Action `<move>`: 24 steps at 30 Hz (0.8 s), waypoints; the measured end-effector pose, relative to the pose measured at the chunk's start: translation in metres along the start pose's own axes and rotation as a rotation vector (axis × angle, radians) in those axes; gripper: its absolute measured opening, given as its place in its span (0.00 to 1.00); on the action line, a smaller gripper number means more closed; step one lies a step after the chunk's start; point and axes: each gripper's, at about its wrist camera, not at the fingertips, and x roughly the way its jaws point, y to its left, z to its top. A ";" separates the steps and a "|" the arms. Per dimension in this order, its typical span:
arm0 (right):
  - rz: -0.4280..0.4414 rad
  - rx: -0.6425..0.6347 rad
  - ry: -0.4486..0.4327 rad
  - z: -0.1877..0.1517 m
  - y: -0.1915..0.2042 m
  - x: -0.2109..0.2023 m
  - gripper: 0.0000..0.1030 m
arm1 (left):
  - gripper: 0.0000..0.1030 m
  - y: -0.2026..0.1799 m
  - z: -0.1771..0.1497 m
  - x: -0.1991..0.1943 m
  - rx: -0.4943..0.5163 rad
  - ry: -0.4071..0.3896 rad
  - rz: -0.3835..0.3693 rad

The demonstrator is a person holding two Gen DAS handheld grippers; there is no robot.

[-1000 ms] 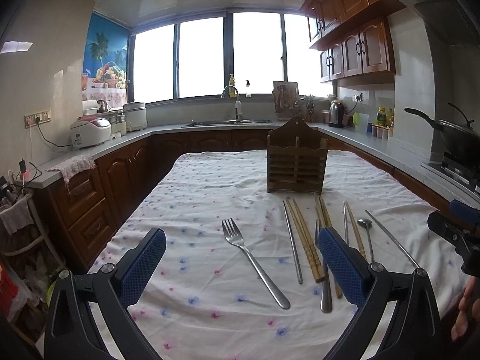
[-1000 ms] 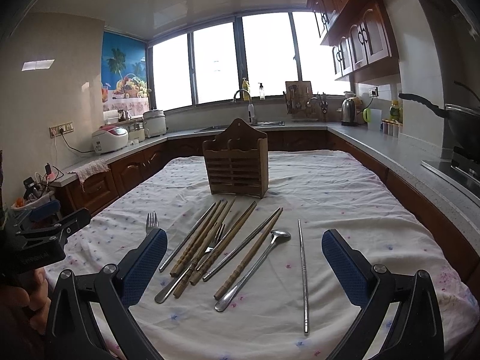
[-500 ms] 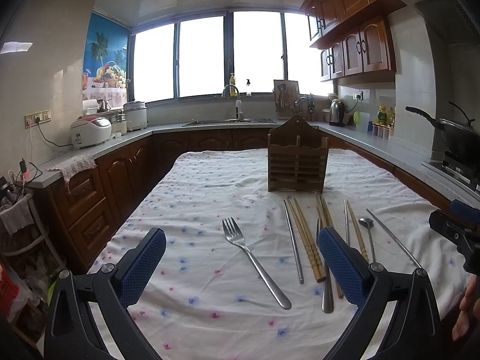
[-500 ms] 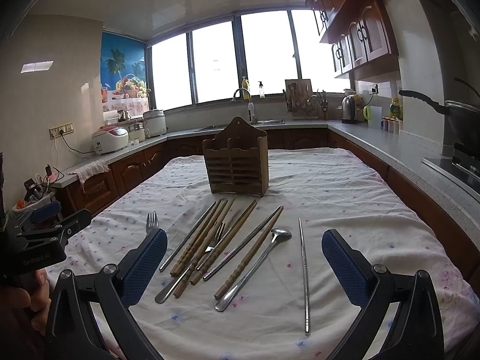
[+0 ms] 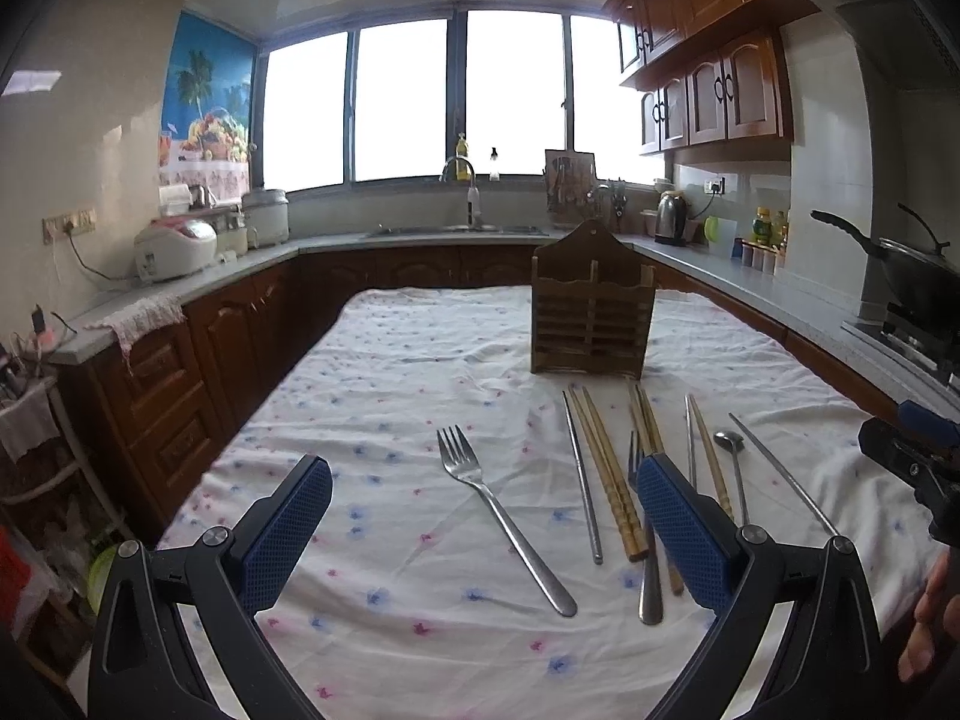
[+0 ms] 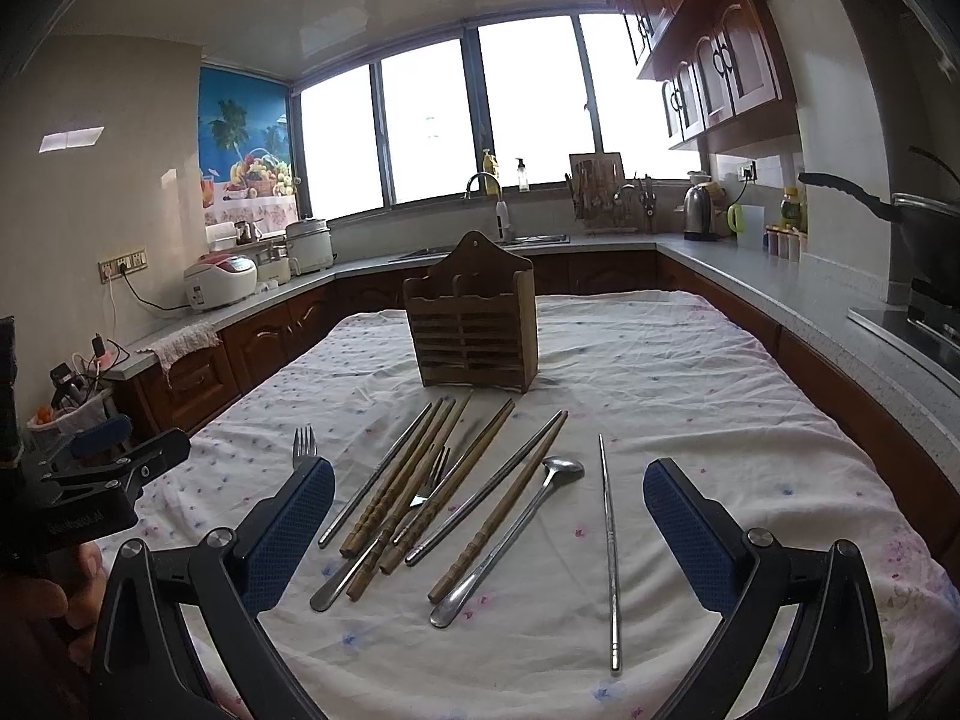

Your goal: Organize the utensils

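Note:
A wooden utensil holder (image 5: 591, 323) (image 6: 474, 337) stands upright mid-table on a white flowered cloth (image 5: 390, 396). In front of it lie a lone steel fork (image 5: 503, 517), wooden chopsticks (image 5: 609, 476) (image 6: 414, 477), steel chopsticks (image 6: 607, 549), a second fork (image 6: 431, 483) and a spoon (image 6: 516, 531). My left gripper (image 5: 483, 519) hovers open above the near edge, its fingers either side of the lone fork. Over the pile of chopsticks and the spoon, my right gripper (image 6: 489, 516) is open and holds nothing.
Dark wooden cabinets and a grey counter (image 5: 750, 285) ring the table, with a rice cooker (image 5: 174, 249), sink tap (image 5: 462, 171), kettle (image 6: 699, 213) and a wok (image 5: 912, 267) on the stove at right. A person's fingers (image 5: 927, 618) hold the other gripper's handle.
Both grippers have barely shifted; the views are nearly the same, with the utensils and holder unmoved.

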 end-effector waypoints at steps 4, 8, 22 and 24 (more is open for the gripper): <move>-0.001 0.019 0.017 0.006 -0.008 0.006 1.00 | 0.99 0.004 0.009 0.010 -0.043 0.041 -0.037; -0.009 0.034 0.048 0.013 -0.015 0.016 1.00 | 0.99 0.004 0.021 0.024 -0.052 0.081 -0.068; -0.021 0.171 0.278 0.032 -0.068 0.089 0.66 | 0.90 -0.003 0.077 0.107 -0.061 0.275 -0.216; -0.018 0.182 0.317 0.032 -0.074 0.103 0.59 | 0.87 -0.007 0.084 0.120 -0.054 0.317 -0.234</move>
